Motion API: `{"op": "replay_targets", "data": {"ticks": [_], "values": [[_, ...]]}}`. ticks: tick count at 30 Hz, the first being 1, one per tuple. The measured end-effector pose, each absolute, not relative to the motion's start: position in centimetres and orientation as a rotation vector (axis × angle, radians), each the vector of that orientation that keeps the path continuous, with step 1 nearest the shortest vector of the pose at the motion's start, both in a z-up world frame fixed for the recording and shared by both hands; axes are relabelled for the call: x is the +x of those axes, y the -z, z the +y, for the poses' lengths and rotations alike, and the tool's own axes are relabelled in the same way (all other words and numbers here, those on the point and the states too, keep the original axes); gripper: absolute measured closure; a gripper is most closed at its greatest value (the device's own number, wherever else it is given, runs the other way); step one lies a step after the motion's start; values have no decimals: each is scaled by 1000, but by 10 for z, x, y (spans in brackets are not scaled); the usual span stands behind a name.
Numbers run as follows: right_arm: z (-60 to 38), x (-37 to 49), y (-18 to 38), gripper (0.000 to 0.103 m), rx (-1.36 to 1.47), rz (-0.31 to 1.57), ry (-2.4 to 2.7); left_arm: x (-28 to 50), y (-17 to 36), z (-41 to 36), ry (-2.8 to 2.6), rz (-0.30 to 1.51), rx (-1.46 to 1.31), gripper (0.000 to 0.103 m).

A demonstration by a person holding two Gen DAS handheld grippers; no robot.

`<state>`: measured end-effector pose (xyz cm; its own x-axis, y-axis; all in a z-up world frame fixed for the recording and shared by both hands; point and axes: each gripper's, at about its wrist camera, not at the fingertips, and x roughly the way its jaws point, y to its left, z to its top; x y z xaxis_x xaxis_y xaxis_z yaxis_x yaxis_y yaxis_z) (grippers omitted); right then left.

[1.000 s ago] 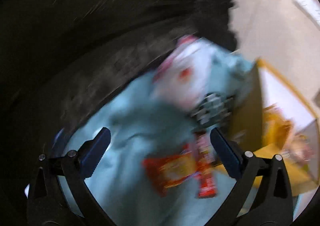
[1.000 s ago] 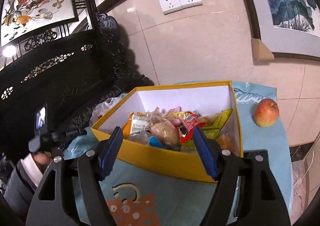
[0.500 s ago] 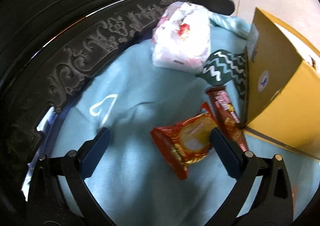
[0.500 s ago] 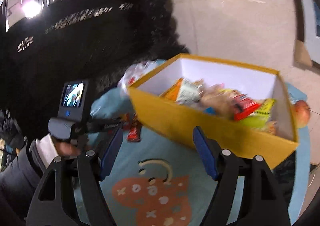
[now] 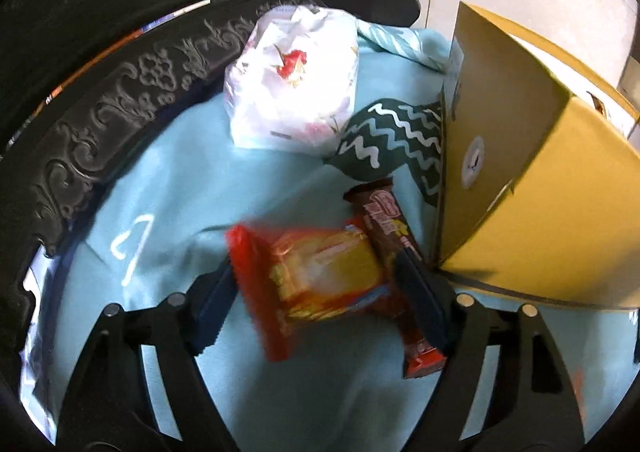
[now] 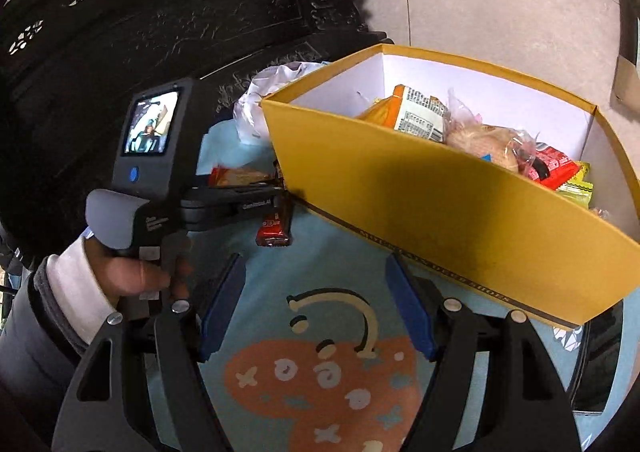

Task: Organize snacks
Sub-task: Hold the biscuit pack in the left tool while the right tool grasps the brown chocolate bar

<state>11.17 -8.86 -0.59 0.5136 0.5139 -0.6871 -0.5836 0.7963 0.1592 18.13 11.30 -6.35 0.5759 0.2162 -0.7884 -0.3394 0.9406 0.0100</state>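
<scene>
Motion blurs the red-and-yellow snack packet (image 5: 316,284); its printing cannot be read. The left gripper (image 5: 316,292) hides part of the brown chocolate bar (image 5: 384,220).

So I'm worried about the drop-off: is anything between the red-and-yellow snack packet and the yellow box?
Yes: the brown chocolate bar wrapper lies between the red-and-yellow snack packet and the yellow cardboard box, against the packet's right end.

The yellow box (image 6: 440,188) blocks the surface's far right side; open cloth (image 6: 320,284) lies before it, carved dark furniture (image 5: 120,92) walls the left edge.
</scene>
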Motion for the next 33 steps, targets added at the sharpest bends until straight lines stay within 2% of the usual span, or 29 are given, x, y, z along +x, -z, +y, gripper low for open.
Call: {"op": "replay_targets", "data": {"ticks": [1, 3, 4, 5, 7, 19, 26, 31, 33], "values": [[-87, 113, 6, 30, -96, 792, -660, 182, 64, 114, -312, 898, -174, 23], [-88, 113, 7, 30, -96, 795, -657, 179, 65, 114, -298, 888, -196, 34], [-88, 112, 8, 30, -96, 797, -656, 178, 64, 114, -297, 880, -196, 50], [-88, 113, 9, 30, -98, 800, -657, 177, 62, 113, -310, 880, -187, 55], [-86, 113, 10, 30, -104, 808, -654, 173, 60, 112, -299, 889, -186, 58], [-45, 124, 23, 30, -161, 824, -650, 93, 9, 108, -319, 742, -139, 58], [0, 143, 48, 31, -146, 882, -643, 88, -4, 137, -363, 727, -191, 58], [31, 157, 65, 48, -183, 924, -608, 95, -1, 139, -360, 744, -203, 58], [37, 163, 69, 49, -187, 936, -573, 95, 2, 140, -357, 753, -213, 58]]}}
